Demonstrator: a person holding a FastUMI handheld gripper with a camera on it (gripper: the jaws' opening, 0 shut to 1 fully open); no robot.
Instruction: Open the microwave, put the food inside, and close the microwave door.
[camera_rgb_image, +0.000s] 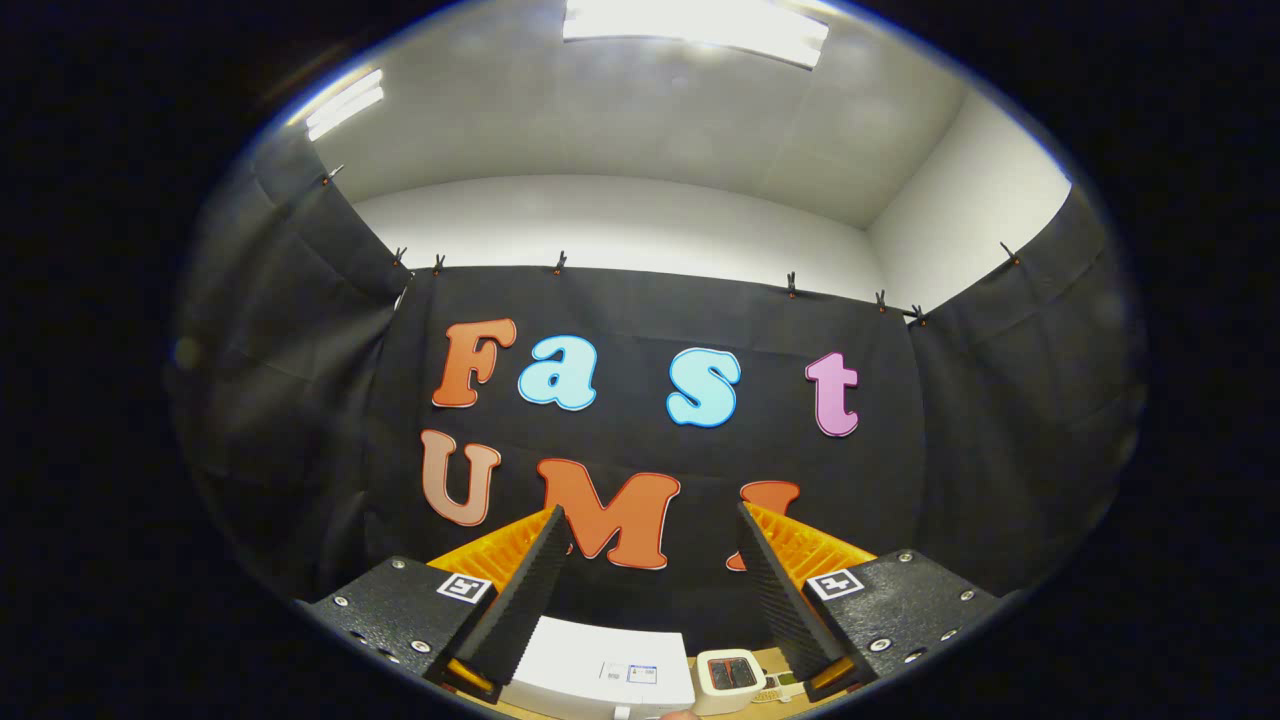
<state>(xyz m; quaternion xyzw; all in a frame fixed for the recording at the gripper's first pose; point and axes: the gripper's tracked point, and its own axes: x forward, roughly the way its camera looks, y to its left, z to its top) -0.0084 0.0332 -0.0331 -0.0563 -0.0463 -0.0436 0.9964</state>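
**Overhead, one gripper, nothing held**

One gripper (650, 520) is raised high, its two fingers (520, 590) spread apart around empty air. One white microwave (590, 670) sits on the table (770, 660) below between them, one small white device (728, 678) beside it.

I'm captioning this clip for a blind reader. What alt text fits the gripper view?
The gripper is raised and open with nothing between its fingers, aimed at the booth's black cloth wall. Low between the fingers sit the top of a white microwave and a small white timer-like device on a wooden table, under bright ceiling lights.
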